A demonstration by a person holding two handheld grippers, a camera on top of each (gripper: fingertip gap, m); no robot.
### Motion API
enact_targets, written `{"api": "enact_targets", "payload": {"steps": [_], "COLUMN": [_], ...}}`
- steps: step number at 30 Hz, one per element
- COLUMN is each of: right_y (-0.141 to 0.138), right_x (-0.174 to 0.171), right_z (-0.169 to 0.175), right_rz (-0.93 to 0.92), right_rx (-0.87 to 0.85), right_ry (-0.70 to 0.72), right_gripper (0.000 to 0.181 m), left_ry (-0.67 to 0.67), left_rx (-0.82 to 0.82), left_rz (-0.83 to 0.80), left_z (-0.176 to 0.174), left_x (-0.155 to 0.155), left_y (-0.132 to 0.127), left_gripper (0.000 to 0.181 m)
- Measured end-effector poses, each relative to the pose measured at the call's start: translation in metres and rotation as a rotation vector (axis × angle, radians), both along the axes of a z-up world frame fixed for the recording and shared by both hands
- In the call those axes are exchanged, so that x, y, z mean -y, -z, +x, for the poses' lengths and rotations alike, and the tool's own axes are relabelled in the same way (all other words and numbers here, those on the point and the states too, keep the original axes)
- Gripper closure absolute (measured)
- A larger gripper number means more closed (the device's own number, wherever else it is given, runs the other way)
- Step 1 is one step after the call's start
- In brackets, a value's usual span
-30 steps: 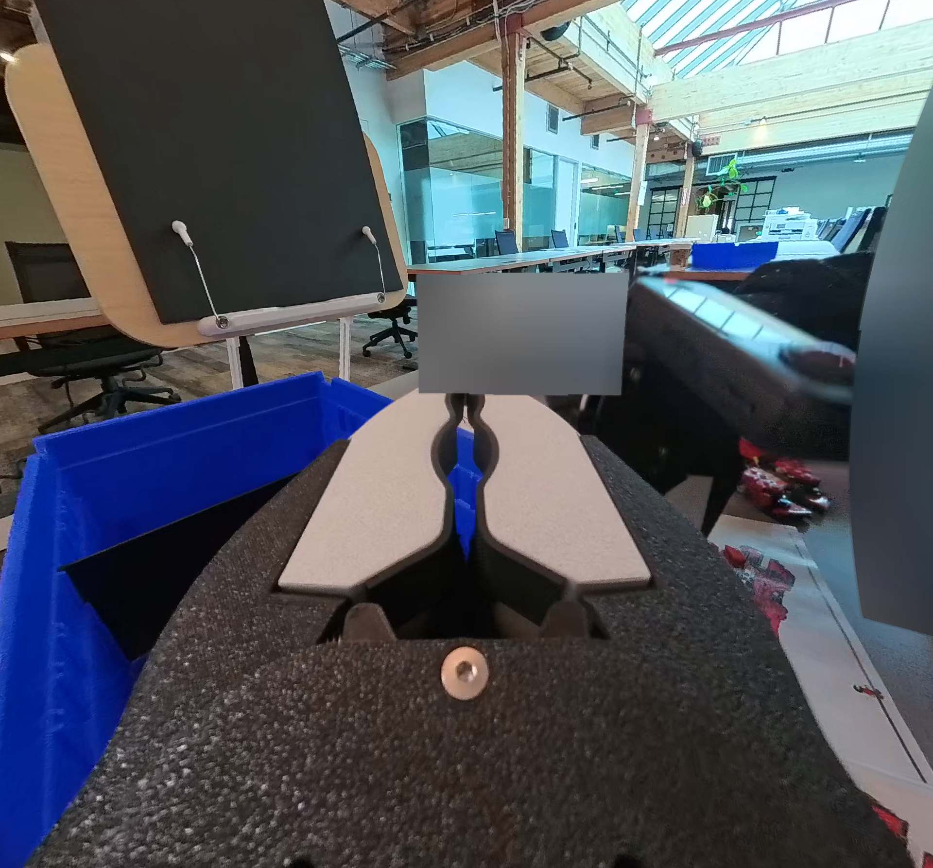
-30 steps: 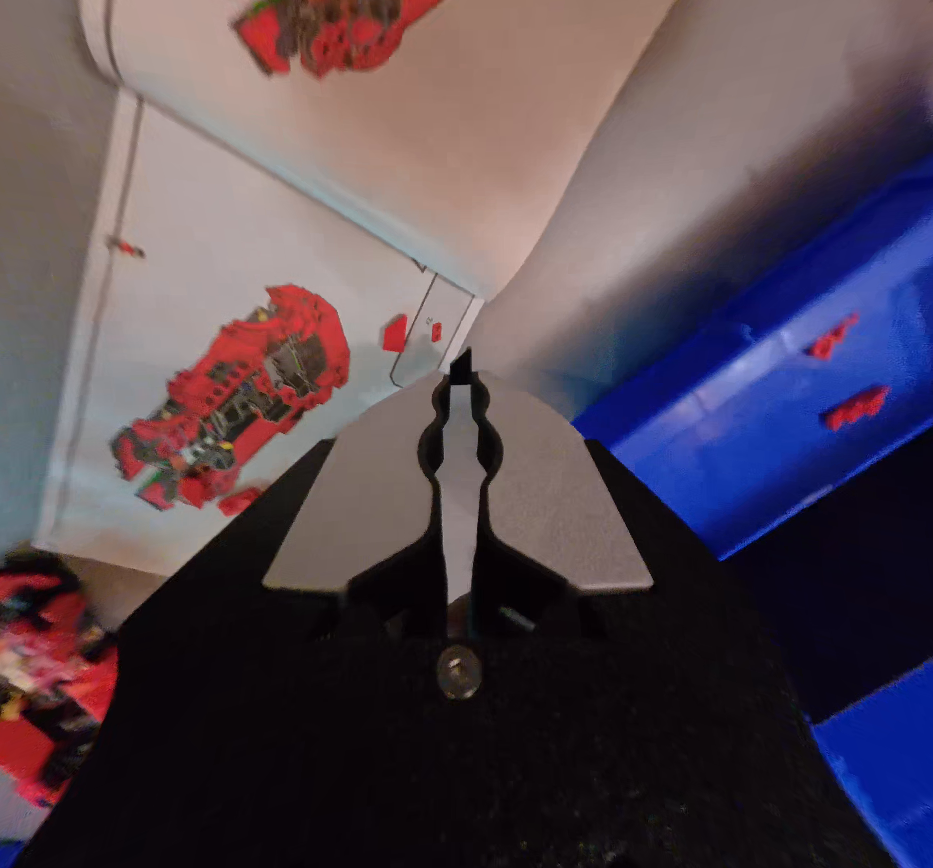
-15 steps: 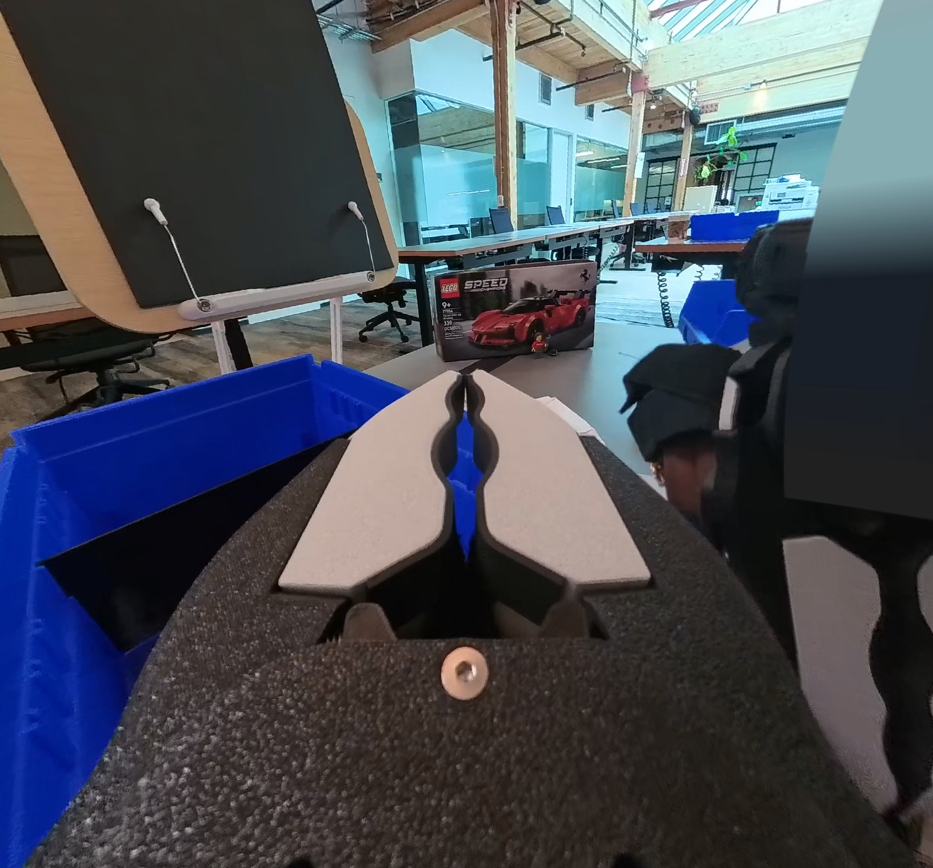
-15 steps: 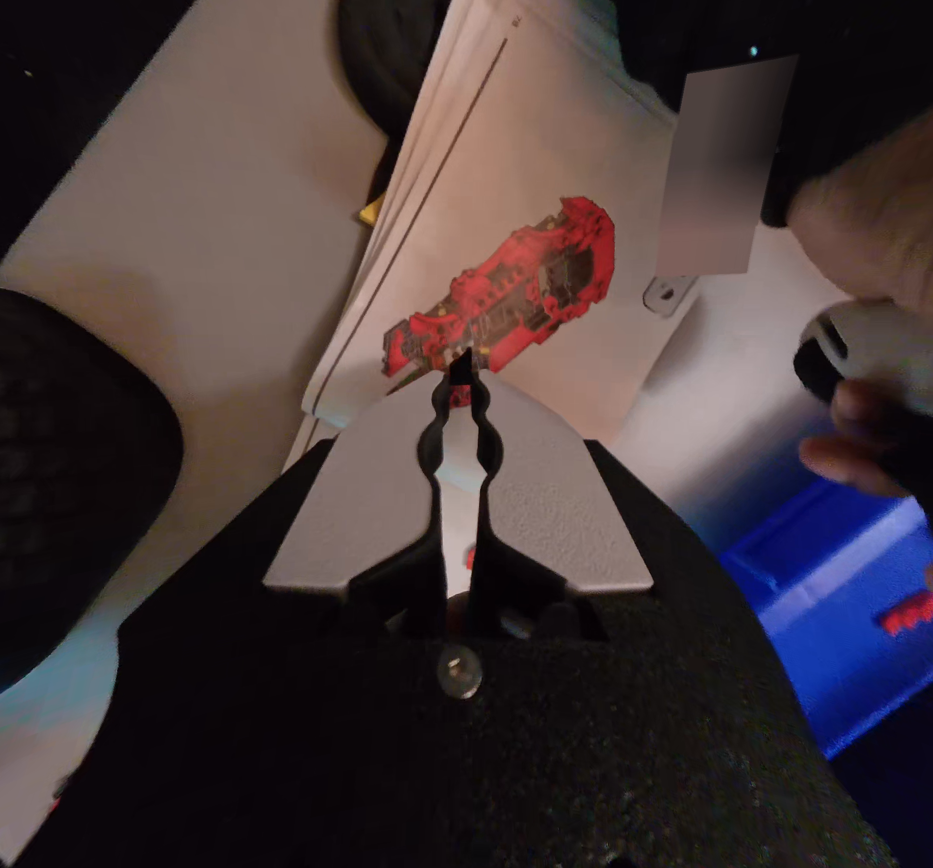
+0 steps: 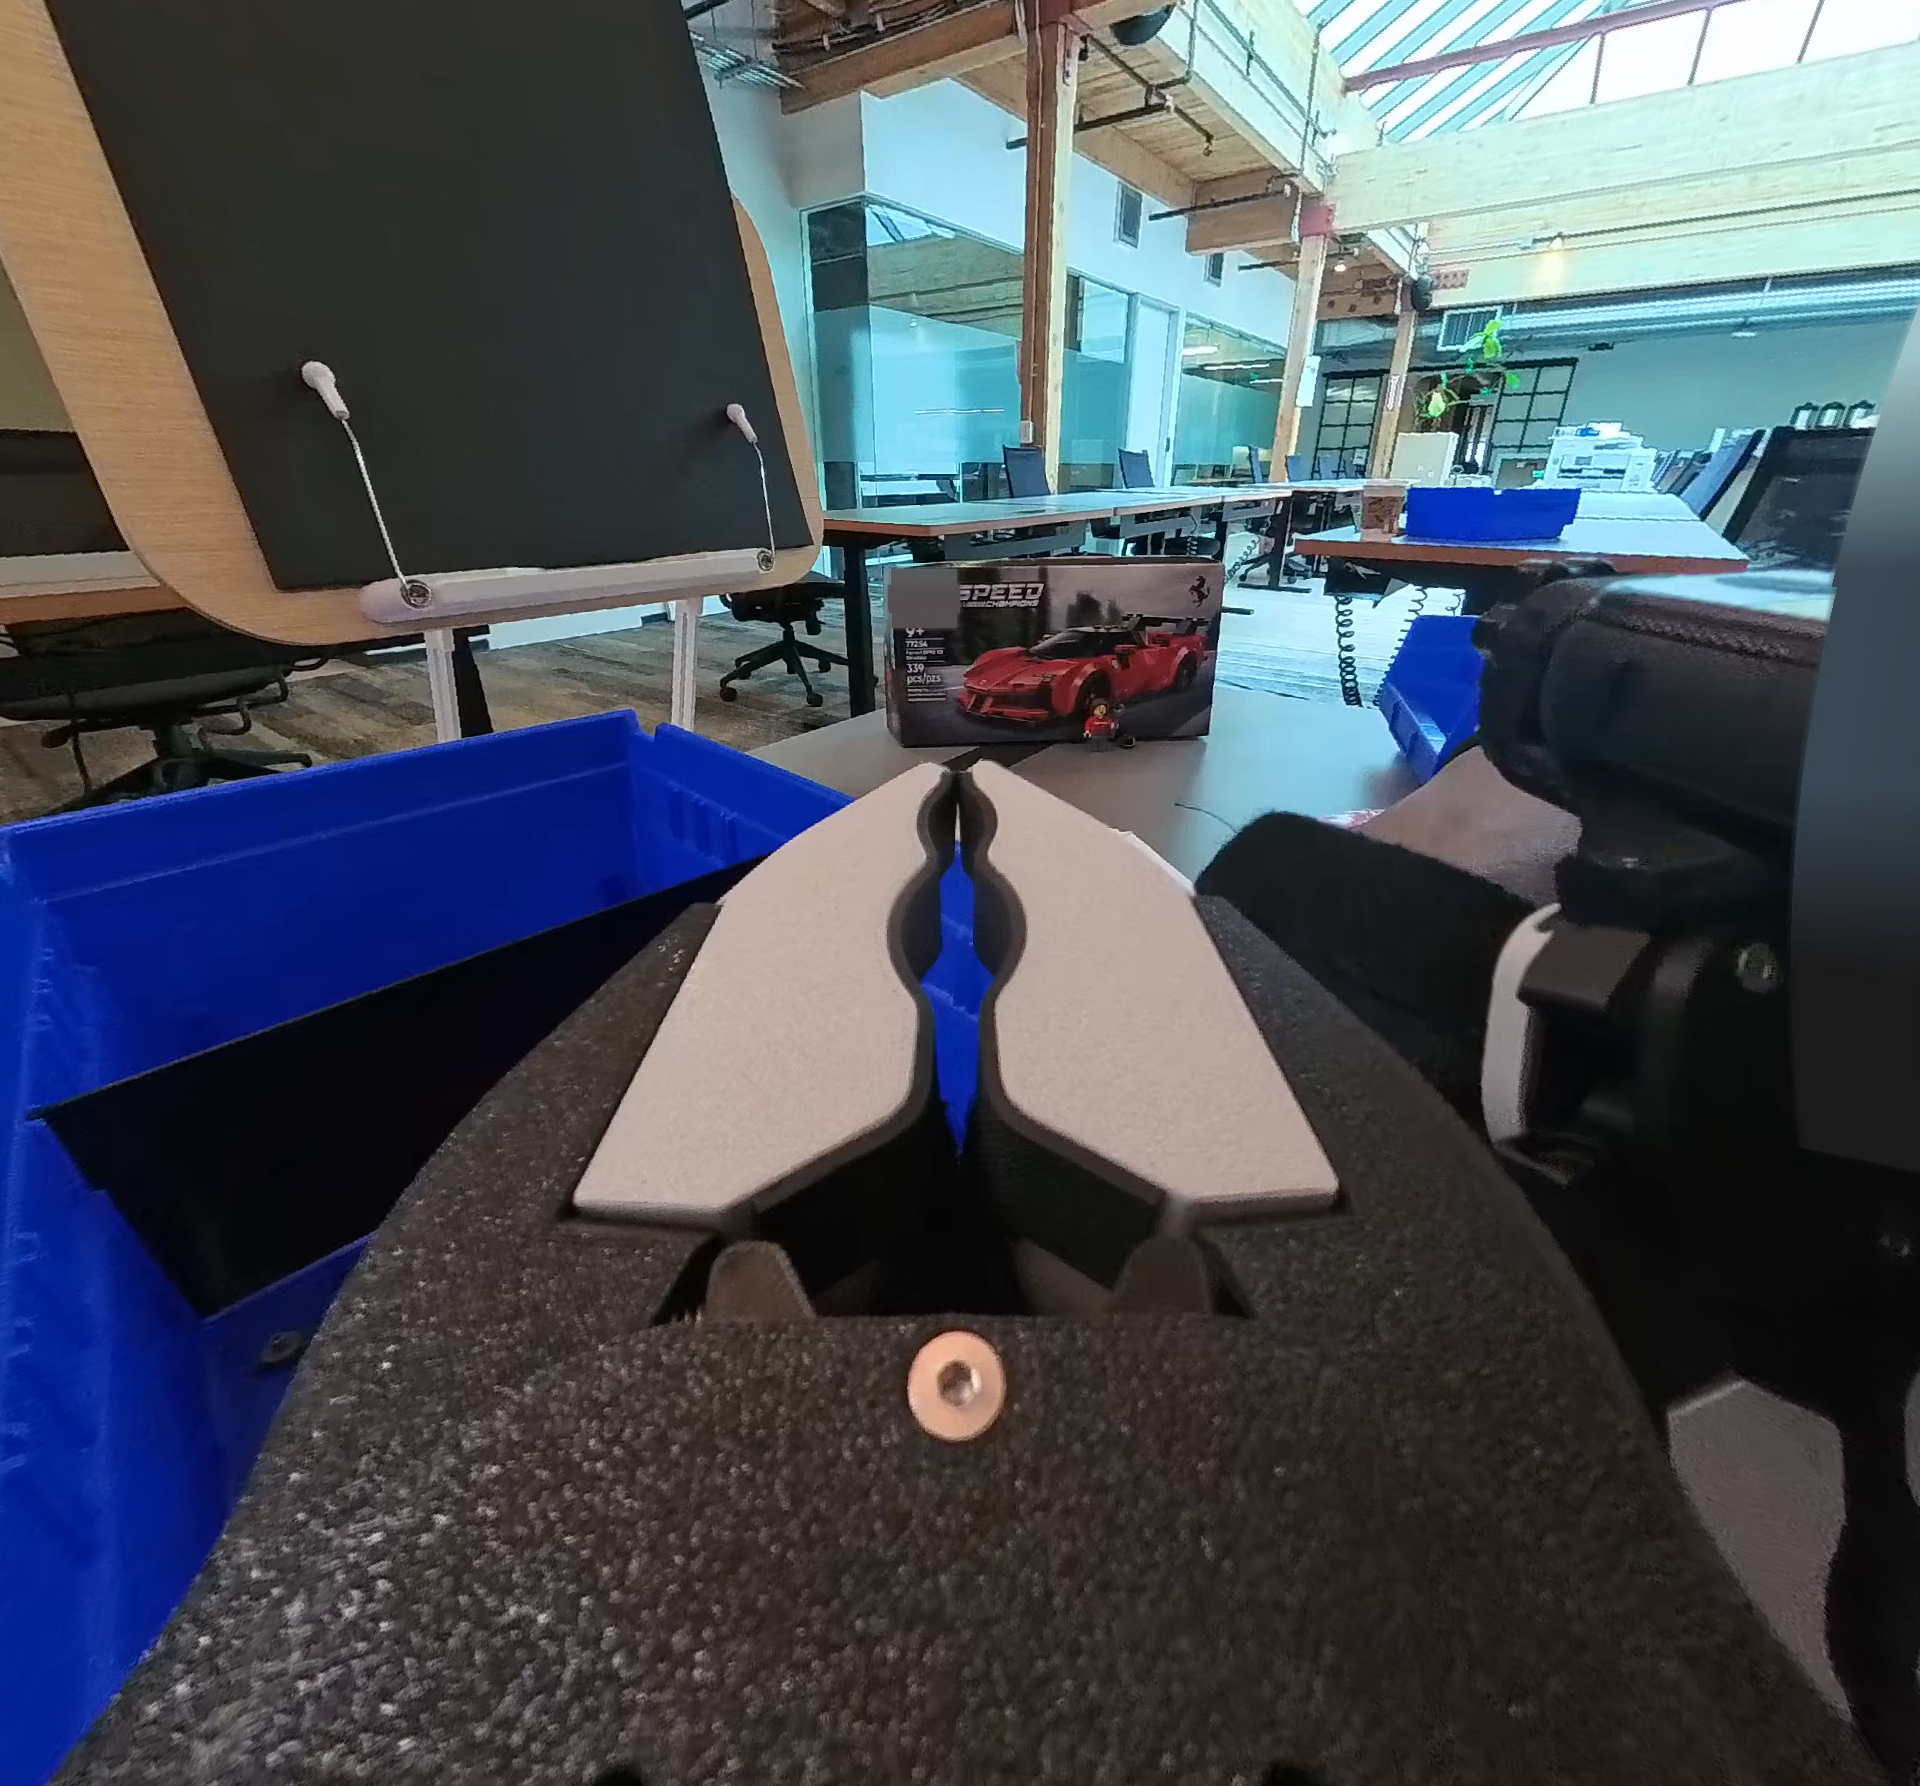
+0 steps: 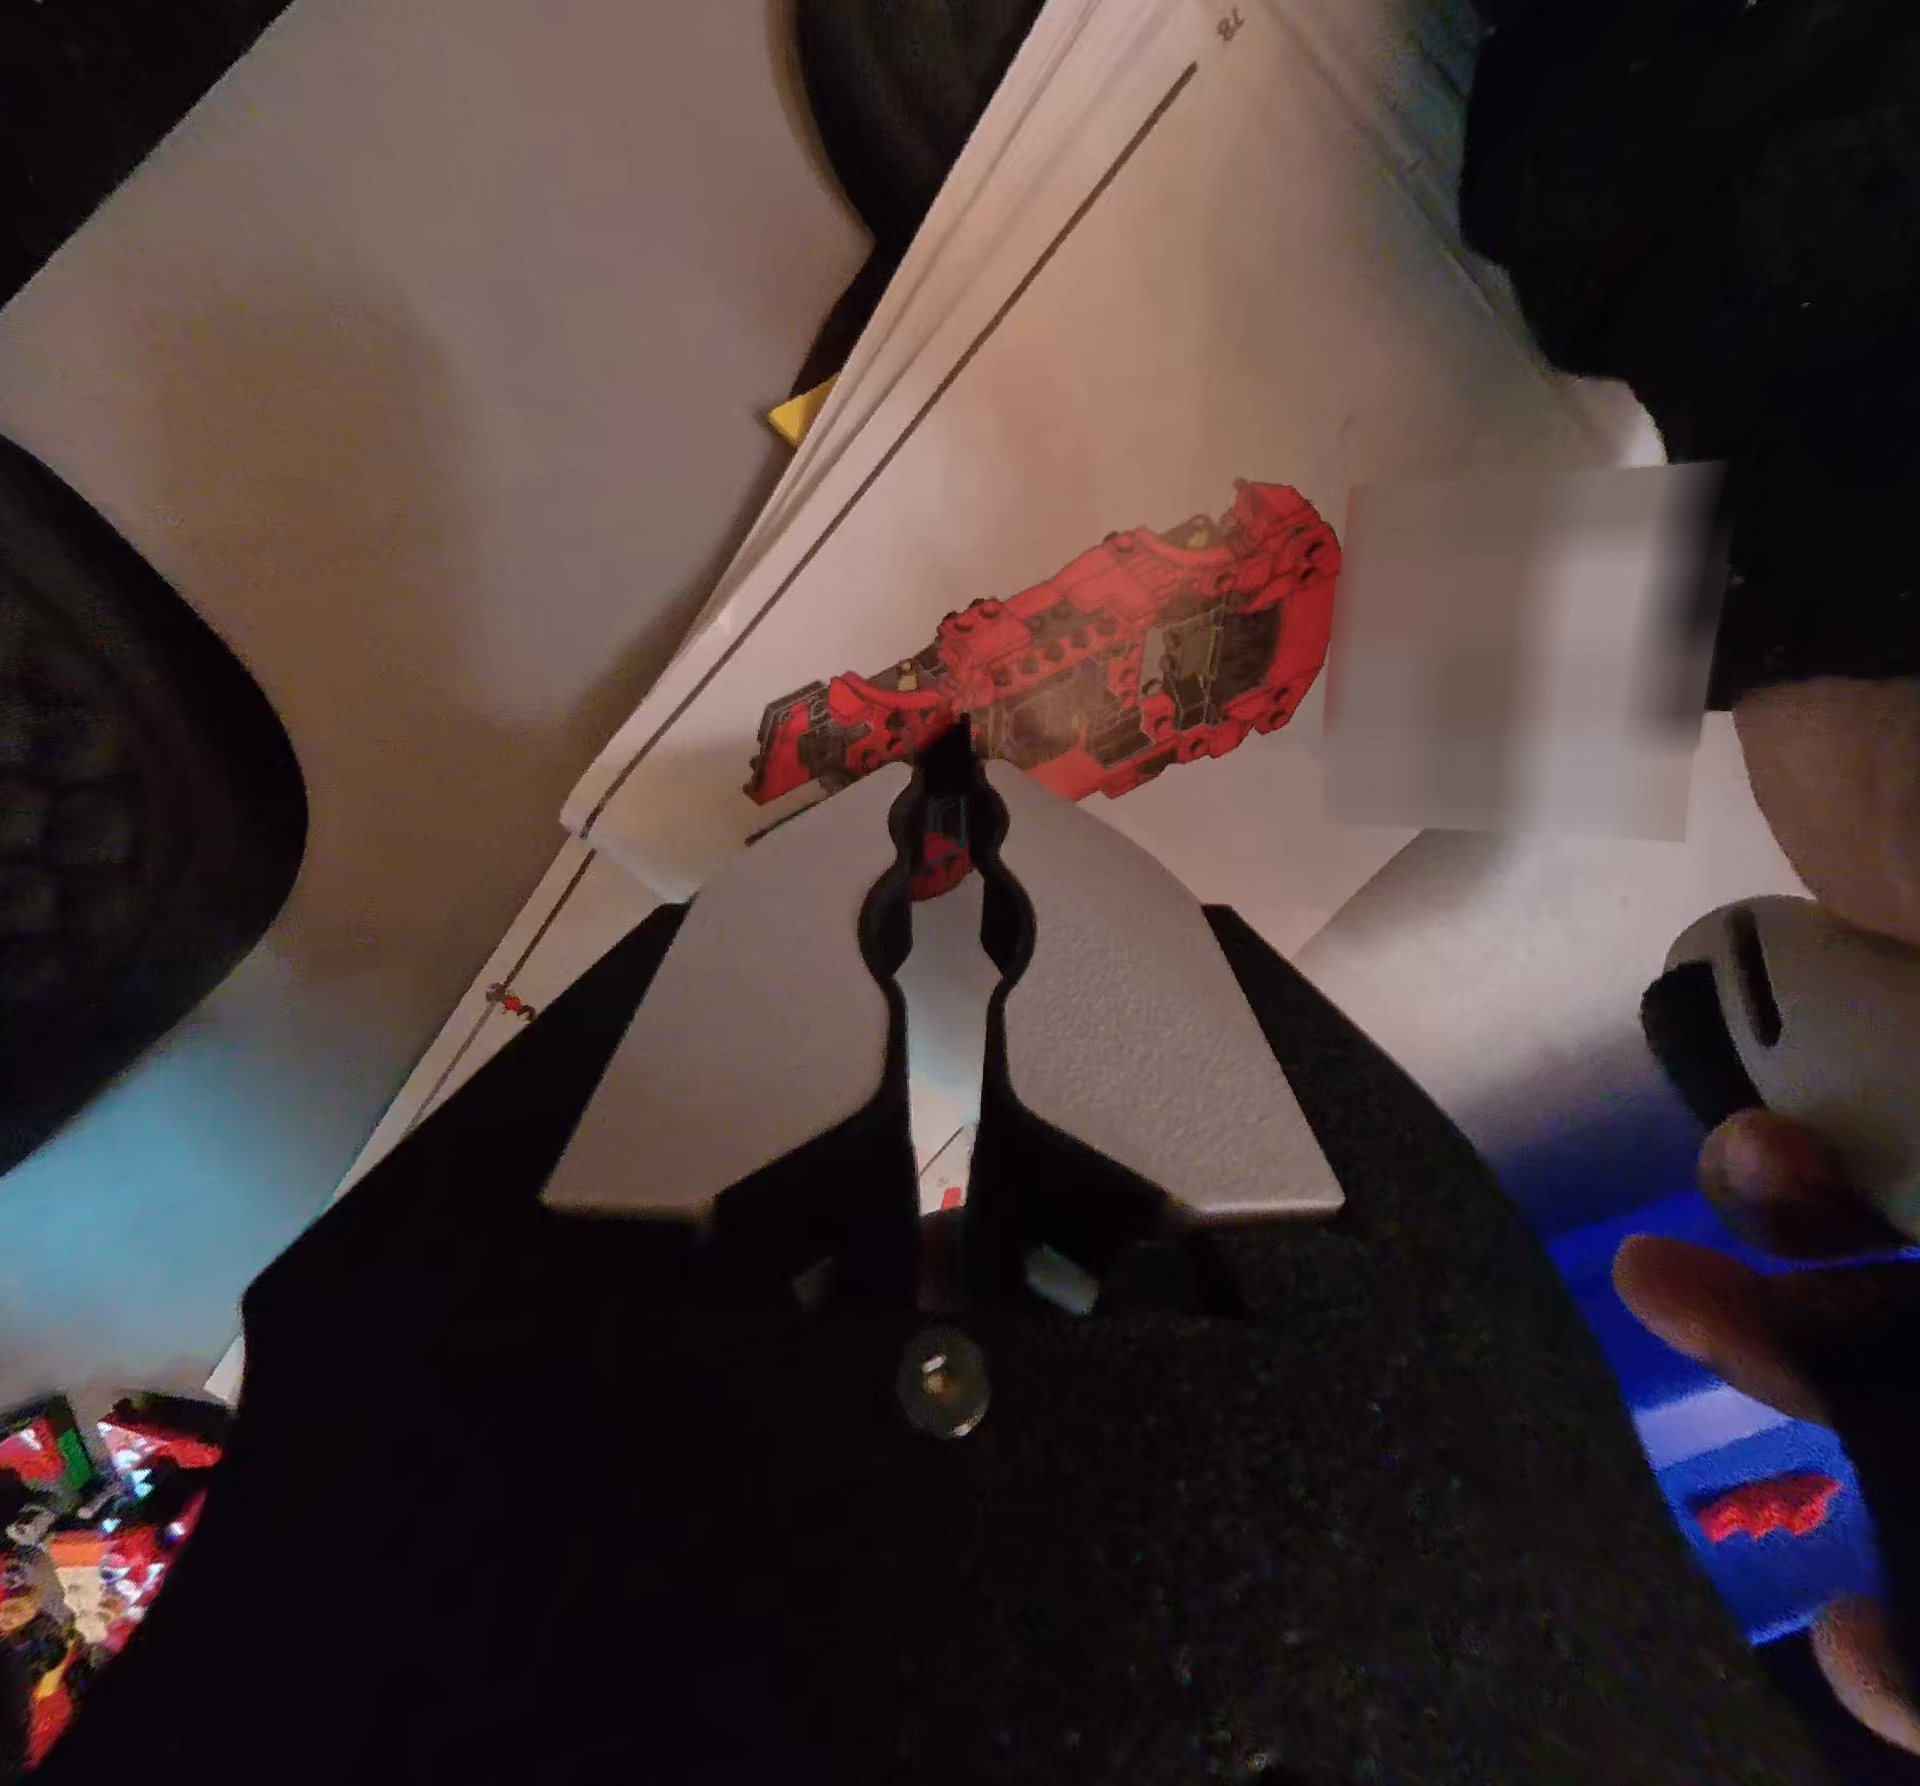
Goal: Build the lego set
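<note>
In the left wrist view my left gripper (image 5: 956, 786) is shut and empty, held above the near corner of a blue bin (image 5: 312, 863). The set's box (image 5: 1049, 650), showing a red car, stands on the table ahead with a minifigure (image 5: 1103, 726) before it. The right gripper's body (image 5: 1662, 801) fills the right side. In the right wrist view my right gripper (image 6: 948, 749) points down at the open instruction booklet (image 6: 1091, 334) and pinches a small black piece (image 6: 951, 744) at its tips. The partly built red car (image 6: 94, 1528) lies at the bottom left.
A slanted book stand with a black board (image 5: 416, 230) rises behind the blue bin. A second blue bin (image 6: 1714, 1424) holding a red piece (image 6: 1756, 1513) is at the lower right, beside a person's hand (image 6: 1766, 1321). Office desks and chairs stand far behind. My right fingertips sit around 20 cm from my left ones. Between my right fingertips and the partly built red car (image 6: 94, 1528) there is roughly 25 cm.
My right gripper swung from near the blue bin to over the booklet's car page, keeping the black piece. In the left view the right gripper's body shifted right and the box came into sight.
</note>
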State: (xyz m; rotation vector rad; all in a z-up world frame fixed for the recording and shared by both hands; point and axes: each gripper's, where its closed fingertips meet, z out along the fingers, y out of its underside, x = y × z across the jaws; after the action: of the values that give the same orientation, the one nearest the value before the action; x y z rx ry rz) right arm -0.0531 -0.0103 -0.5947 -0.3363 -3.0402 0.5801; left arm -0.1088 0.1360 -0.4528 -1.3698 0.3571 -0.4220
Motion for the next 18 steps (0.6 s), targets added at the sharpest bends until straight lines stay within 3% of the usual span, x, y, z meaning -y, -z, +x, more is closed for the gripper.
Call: {"api": "enact_targets", "payload": {"steps": [11,18], "right_y": [-0.013,-0.001], "right_x": [-0.005,-0.002], "right_z": [0.005,0.006], "right_rz": [-0.004,0.024], "right_rx": [-0.02,0.004], "right_ry": [0.001,-0.019], "right_gripper": [0.173,0.173], "left_ry": [0.005,0.002], "left_rx": [-0.023,-0.056], "left_rz": [0.001,0.01], "left_z": [0.003,0.007], "left_x": [0.0,0.001], "left_y": [0.002,0.003], "left_gripper": [0.181,0.181]}}
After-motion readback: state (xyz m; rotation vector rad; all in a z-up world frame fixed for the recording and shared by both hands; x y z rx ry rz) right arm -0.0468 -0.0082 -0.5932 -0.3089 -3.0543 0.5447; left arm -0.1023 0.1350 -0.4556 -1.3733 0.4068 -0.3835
